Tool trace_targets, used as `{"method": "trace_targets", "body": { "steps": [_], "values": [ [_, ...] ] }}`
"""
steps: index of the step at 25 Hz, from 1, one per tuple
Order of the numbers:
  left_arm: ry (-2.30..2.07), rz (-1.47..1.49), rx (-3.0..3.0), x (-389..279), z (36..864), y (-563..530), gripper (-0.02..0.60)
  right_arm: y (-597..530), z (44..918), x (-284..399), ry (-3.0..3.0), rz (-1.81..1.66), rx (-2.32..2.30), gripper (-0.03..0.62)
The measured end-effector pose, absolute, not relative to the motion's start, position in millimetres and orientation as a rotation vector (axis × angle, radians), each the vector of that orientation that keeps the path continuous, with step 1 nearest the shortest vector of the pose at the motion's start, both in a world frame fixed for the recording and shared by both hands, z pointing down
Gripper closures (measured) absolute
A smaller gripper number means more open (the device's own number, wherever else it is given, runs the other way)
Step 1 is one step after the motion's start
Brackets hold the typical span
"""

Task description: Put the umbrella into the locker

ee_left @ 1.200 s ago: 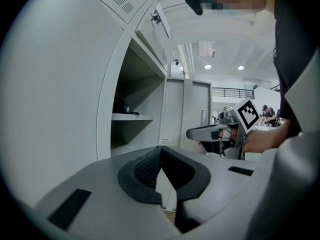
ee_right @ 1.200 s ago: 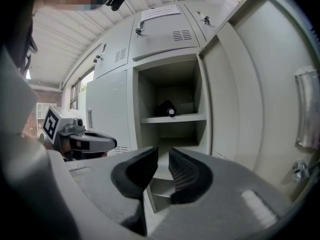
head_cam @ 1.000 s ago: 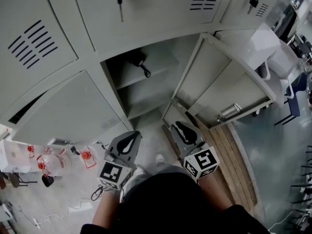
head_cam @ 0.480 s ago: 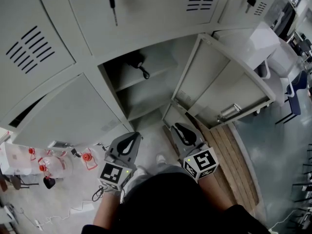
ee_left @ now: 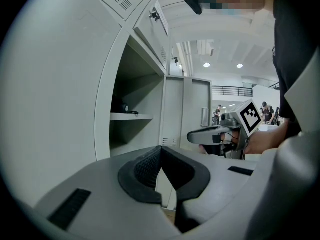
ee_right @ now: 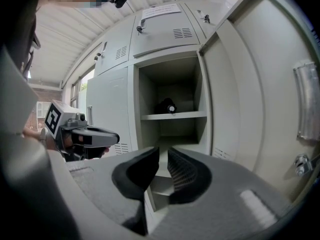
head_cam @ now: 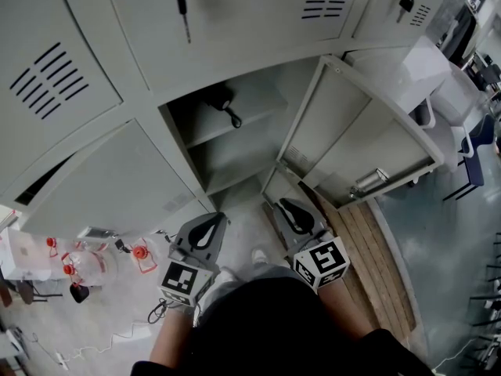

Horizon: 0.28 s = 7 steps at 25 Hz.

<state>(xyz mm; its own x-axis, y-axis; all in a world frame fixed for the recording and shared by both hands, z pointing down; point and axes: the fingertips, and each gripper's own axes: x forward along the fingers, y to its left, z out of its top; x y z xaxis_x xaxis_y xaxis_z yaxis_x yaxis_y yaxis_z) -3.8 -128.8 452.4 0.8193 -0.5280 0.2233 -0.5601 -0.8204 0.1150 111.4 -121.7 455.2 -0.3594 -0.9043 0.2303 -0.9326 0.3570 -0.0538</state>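
Note:
A black folded umbrella lies on the upper shelf of the open grey locker, its strap hanging over the shelf edge. It also shows in the right gripper view, umbrella, and, mostly hidden, in the left gripper view, umbrella. My left gripper and right gripper hover side by side in front of the locker, below the shelf. Both are shut with nothing between the jaws, as the left gripper and right gripper show close up.
The locker door stands swung open to the right. Closed lockers surround the opening, with keys in one upper door. A wooden board lies on the floor at right; red items and cables lie at left. A blue chair stands far right.
The head view has shifted slightly. Both grippers stay where they were and the umbrella has not moved.

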Motion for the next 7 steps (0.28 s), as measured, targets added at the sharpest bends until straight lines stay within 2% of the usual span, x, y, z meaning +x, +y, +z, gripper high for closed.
{"method": "trace_targets", "body": {
  "steps": [7],
  "values": [
    [-0.856,0.270,2.833,-4.6,452.7,-129.7,0.571,-123.3,456.6,111.6,-2.452,0.271,1.676,0.546]
  ]
}}
